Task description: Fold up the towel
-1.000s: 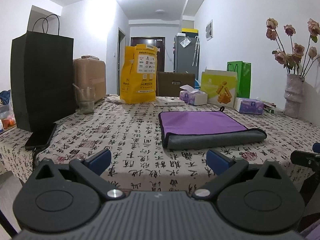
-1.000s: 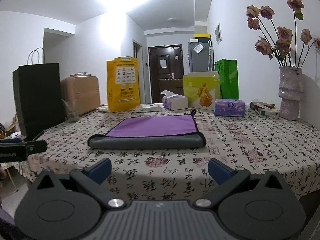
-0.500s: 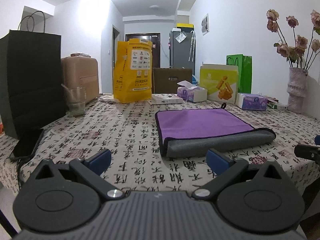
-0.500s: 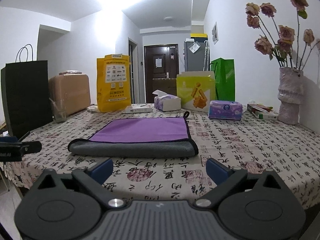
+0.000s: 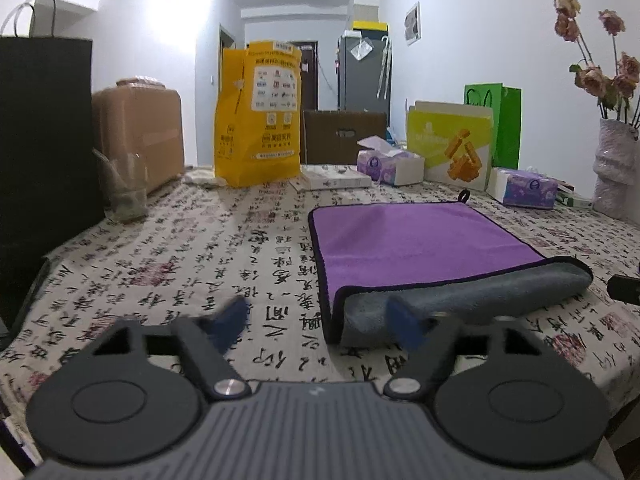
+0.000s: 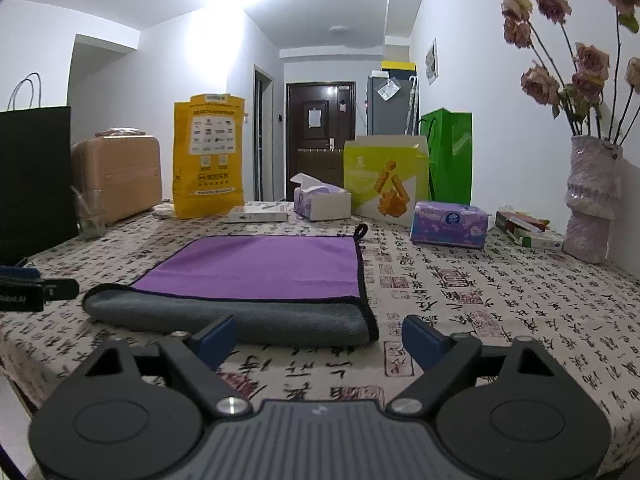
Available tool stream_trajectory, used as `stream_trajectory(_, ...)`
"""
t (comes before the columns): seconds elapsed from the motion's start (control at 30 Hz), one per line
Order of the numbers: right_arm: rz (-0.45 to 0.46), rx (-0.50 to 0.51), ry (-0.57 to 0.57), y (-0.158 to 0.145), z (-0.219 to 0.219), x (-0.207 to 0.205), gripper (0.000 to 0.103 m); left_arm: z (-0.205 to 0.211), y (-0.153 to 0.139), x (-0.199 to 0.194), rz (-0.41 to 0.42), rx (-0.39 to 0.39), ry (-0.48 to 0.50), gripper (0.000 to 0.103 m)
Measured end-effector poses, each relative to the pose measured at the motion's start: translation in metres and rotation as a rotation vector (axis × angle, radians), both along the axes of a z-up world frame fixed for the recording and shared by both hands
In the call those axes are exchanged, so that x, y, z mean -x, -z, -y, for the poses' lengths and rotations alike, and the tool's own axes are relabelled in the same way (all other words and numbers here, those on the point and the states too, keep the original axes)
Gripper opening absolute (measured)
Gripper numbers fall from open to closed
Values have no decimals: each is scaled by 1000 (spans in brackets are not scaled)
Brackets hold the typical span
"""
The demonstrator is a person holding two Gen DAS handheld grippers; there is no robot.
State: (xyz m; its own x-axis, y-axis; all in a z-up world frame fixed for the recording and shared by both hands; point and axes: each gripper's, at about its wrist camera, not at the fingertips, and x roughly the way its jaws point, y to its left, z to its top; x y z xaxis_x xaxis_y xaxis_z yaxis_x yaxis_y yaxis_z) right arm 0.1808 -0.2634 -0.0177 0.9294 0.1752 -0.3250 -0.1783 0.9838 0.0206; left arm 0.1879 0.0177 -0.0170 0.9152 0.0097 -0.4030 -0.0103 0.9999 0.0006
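A yellow bag (image 6: 208,156), tissue boxes (image 6: 449,220) and a flower vase (image 6: 592,200) stand on the patterned tablecloth (image 6: 500,304).

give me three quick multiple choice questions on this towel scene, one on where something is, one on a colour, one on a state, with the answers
1. Where does the drinking glass stand, seen from the left wrist?
A. on the towel
B. left of the yellow bag, by the black bag
C. beside the vase

2. What colour is the top face of the towel?
A. purple
B. green
C. orange

3. How do the two grippers stand?
A. both shut on the towel
B. left open, right shut
C. both open, holding nothing

Answers:
1 B: the glass sits between the black bag and the yellow bag.
2 A: purple top, grey folded near edge.
3 C: the left gripper and right gripper show spread fingers with only table between.
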Motion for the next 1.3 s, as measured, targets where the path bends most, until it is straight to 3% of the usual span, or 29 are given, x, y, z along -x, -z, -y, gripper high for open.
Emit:
stream_trajectory(0.1, -22, 8, -16, 2, 4, -17, 67, -1, 2, -15, -24, 14, 16, 59)
stream_trajectory(0.23, -33, 3, -26, 3, 10, -41, 62, 2, 3, -31, -50, 24, 53, 51)
stream_trajectory(0.37, -66, -16, -47, 4, 14, -65, 57, 5, 9, -44, -89, 41, 67, 35)
stream_trajectory(0.57, -159, -15, -65, 15, 16, -97, 40, 6, 17, -46, -120, 48, 76, 12)
stream_trajectory(0.63, -160, -7, -64, 17, 15, -99, 34, 5, 18, -45, -119, 50, 65, 12)
stream_trajectory(0.7, -153, -10, -68, 17, 16, -100, 12, 6, 17, -44, -115, 48, 64, 12)
stream_trajectory(0.73, -148, -10, -70, 17, 17, -99, 9, 6, 17, -44, -114, 47, 66, 12)
stream_trajectory(1.0, -159, -17, -73, 20, 24, -106, 15, 8, 18, -52, -151, 55, 94, 26)
stream_trajectory(1.23, -142, -8, -102, 19, 20, -107, 18, 11, 19, -51, -132, 41, 80, 19)
stream_trajectory(1.27, -141, -8, -85, 19, 21, -108, 20, 11, 19, -50, -128, 37, 81, 19)
stream_trajectory(1.3, -145, -9, -72, 19, 23, -110, 30, 12, 19, -51, -128, 35, 81, 19)
